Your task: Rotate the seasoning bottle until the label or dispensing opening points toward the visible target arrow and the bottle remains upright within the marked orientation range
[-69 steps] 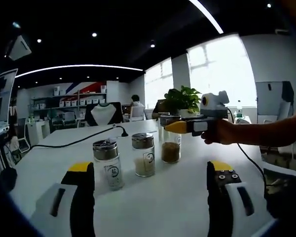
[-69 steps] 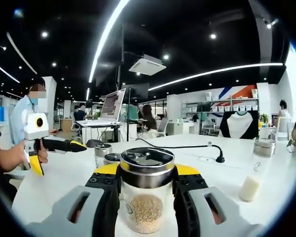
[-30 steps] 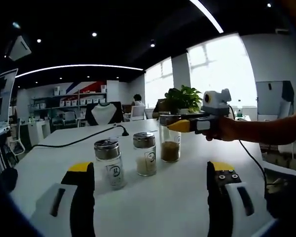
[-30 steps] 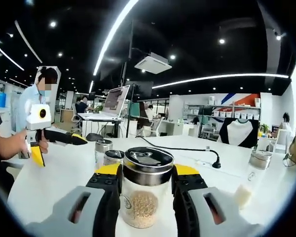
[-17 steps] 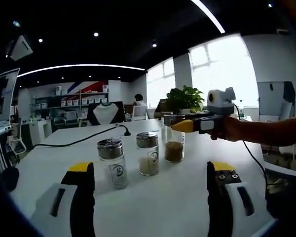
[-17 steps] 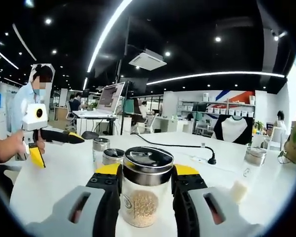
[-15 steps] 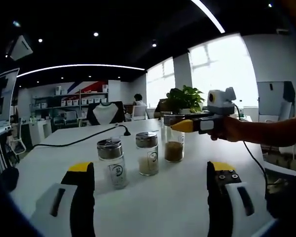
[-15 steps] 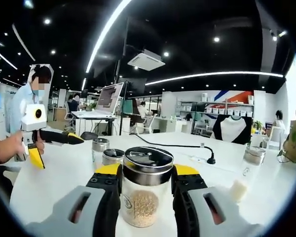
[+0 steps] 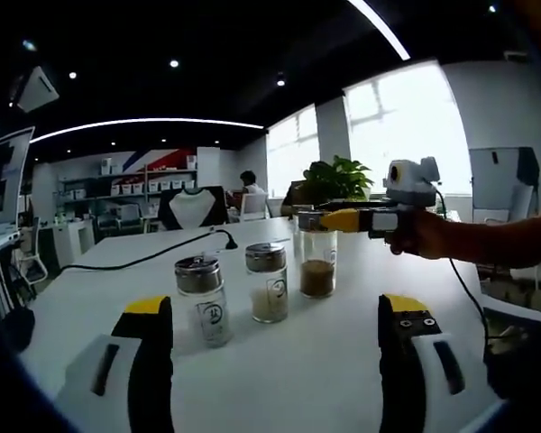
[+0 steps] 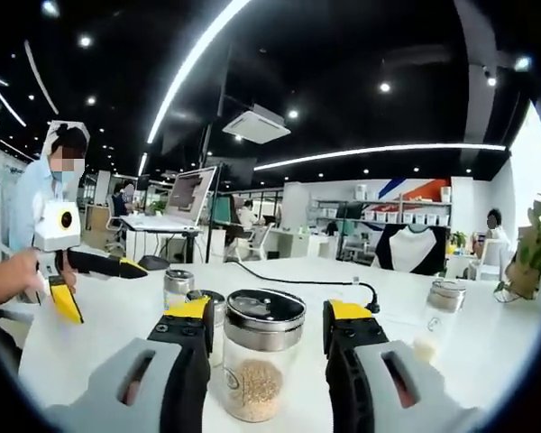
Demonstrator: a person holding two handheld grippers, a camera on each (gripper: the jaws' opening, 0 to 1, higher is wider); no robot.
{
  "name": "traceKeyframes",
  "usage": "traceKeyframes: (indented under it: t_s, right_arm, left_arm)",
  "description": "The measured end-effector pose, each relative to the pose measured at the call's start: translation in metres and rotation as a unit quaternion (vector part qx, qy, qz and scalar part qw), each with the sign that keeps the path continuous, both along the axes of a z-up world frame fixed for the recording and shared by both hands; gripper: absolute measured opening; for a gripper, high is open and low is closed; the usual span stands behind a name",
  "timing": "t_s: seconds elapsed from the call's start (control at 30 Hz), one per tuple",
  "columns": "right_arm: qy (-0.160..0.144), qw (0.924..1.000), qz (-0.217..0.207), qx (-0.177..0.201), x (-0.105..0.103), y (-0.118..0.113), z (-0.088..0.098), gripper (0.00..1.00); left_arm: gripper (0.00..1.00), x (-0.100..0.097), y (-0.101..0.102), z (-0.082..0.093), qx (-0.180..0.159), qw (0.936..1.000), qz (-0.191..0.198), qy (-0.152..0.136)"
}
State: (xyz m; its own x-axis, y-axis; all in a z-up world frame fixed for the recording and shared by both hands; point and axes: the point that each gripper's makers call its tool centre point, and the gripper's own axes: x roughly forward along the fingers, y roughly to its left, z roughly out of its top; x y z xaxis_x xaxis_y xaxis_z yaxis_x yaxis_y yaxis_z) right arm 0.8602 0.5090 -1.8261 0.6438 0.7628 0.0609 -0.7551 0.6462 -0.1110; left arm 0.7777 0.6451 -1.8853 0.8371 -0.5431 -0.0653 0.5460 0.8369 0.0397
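A glass seasoning bottle (image 10: 260,365) with brown grains and a steel lid stands upright on the white table (image 9: 298,361). My right gripper (image 10: 269,311) is open, its yellow-tipped jaws on either side of the lid with a small gap on each side. In the left gripper view the same bottle (image 9: 317,266) is the right one of a row of three, and the right gripper (image 9: 329,219) reaches its lid from the right. My left gripper (image 9: 275,304) is open, well short of the row. A hand holds the left gripper (image 10: 137,268) off to the left.
Two more bottles stand in the row, one with white powder (image 9: 268,287) and one with a clear body (image 9: 201,298). Another bottle (image 10: 437,320) stands apart. A black cable (image 9: 162,253) crosses the far table. A potted plant (image 9: 338,180) sits behind.
The right gripper's jaws, shut on the brown bottle's lid before, have parted and let it go. The bottle stays upright on the table. The left gripper stays open.
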Motion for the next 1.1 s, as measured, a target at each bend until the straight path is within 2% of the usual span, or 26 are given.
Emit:
traceKeyframes:
  t_s: [0.13,0.2,0.27,0.33,0.43,0.5,0.63,0.77,1.0,1.1]
  right_arm:
    - [-0.013,0.9992,-0.027,0.027,0.002,-0.017,0.020,0.49]
    - [-0.013,0.9989,-0.037,0.025,0.006,-0.025,0.023,0.49]
    - [-0.013,0.9976,-0.064,0.022,0.015,-0.039,0.025,0.49]
    - [-0.010,0.9952,-0.092,0.034,0.026,-0.055,0.028,0.49]
    - [-0.005,0.9937,-0.106,0.036,0.037,-0.069,0.027,0.46]
    - [-0.007,0.9923,-0.124,0.011,0.049,-0.080,0.020,0.45]
    - [0.018,0.9899,-0.140,0.003,0.072,-0.094,0.007,0.45]
    - [0.021,0.9863,-0.162,-0.025,0.087,-0.100,-0.005,0.42]
    - [0.024,0.9808,-0.188,-0.044,0.117,-0.106,-0.021,0.41]
    - [0.022,0.9750,-0.215,-0.053,0.132,-0.111,-0.028,0.40]
  left_arm:
    - [1.00,-0.001,-0.002,0.001,-0.002,1.0000,0.000,-0.001]
    - [1.00,-0.001,-0.003,0.001,-0.003,1.0000,-0.001,0.000]
    - [1.00,-0.001,-0.004,0.002,-0.005,1.0000,-0.001,0.002]
    - [1.00,-0.002,-0.005,0.003,-0.006,1.0000,-0.001,0.001]
    - [1.00,-0.002,-0.004,0.004,-0.008,1.0000,0.000,0.000]
    - [1.00,-0.002,-0.003,0.004,-0.008,1.0000,0.001,0.000]
    - [1.00,0.000,0.001,0.003,-0.009,0.9999,0.006,0.003]
    - [1.00,0.000,0.000,0.004,-0.011,0.9999,0.005,0.002]
    - [1.00,-0.001,-0.013,0.001,-0.015,0.9999,-0.004,0.003]
    - [1.00,-0.002,-0.020,-0.001,-0.013,0.9999,-0.011,0.004]
